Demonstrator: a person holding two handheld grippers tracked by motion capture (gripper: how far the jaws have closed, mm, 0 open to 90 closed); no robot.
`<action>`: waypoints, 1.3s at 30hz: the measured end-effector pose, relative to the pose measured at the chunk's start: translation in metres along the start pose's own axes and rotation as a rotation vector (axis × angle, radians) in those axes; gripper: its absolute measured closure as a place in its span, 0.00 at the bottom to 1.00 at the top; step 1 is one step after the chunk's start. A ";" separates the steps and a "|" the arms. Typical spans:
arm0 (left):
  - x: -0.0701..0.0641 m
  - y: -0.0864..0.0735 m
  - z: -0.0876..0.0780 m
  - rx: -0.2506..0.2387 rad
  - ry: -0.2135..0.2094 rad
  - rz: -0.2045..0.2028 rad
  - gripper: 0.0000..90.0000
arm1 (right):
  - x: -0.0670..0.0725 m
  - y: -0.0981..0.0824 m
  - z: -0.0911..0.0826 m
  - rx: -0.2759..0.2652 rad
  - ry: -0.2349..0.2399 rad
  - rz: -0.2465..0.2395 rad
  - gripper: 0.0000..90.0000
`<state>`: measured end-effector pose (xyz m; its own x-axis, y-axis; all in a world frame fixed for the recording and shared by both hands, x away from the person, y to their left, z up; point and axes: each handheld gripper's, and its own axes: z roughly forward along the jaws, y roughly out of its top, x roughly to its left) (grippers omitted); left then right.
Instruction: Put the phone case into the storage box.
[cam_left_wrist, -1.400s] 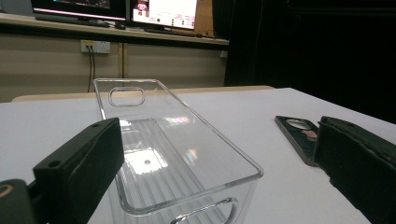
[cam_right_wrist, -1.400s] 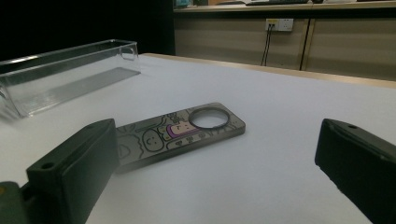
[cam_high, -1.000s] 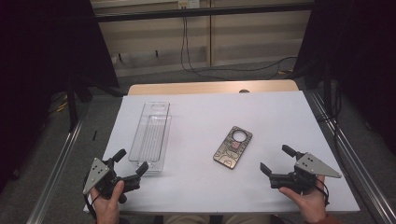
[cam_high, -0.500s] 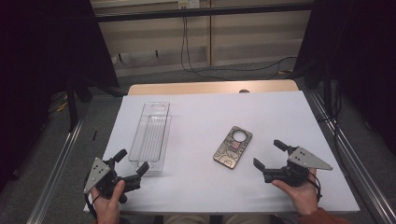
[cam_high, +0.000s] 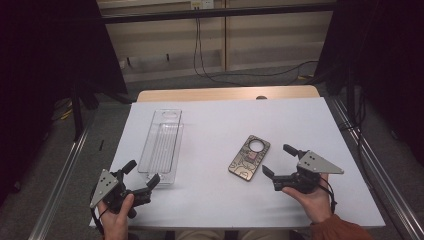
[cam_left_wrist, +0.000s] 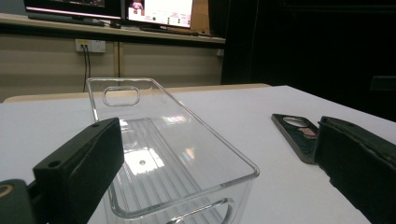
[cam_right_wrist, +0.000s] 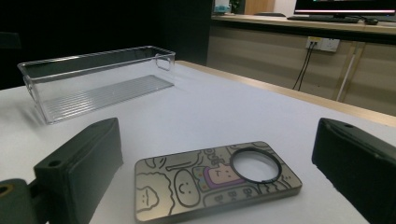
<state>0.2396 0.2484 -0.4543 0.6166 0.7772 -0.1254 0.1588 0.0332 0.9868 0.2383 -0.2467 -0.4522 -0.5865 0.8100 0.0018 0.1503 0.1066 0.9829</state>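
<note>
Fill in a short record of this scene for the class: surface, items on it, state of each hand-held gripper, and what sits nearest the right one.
surface: white table
items: clear plastic bin, empty; phone case with cartoon print and round hole, lying flat
left hand-held gripper: open, at the bin's near end
right hand-held gripper: open, holding nothing
nearest the right one: phone case, between the line of its jaws, not touched
</note>
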 end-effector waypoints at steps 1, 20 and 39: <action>0.000 0.000 0.000 0.001 0.012 0.007 0.02 | 0.001 0.001 0.002 -0.003 0.006 -0.008 0.01; -0.001 0.000 0.001 0.003 0.005 0.006 0.02 | 0.003 0.015 0.045 -0.023 0.018 -0.001 0.02; 0.001 0.000 0.001 0.002 0.008 0.004 0.02 | 0.000 0.027 0.075 -0.019 0.050 -0.022 0.15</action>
<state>0.2406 0.2483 -0.4546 0.6110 0.7824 -0.1207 0.1576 0.0292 0.9871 0.3023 -0.2002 -0.4392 -0.6286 0.7776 -0.0114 0.1219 0.1130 0.9861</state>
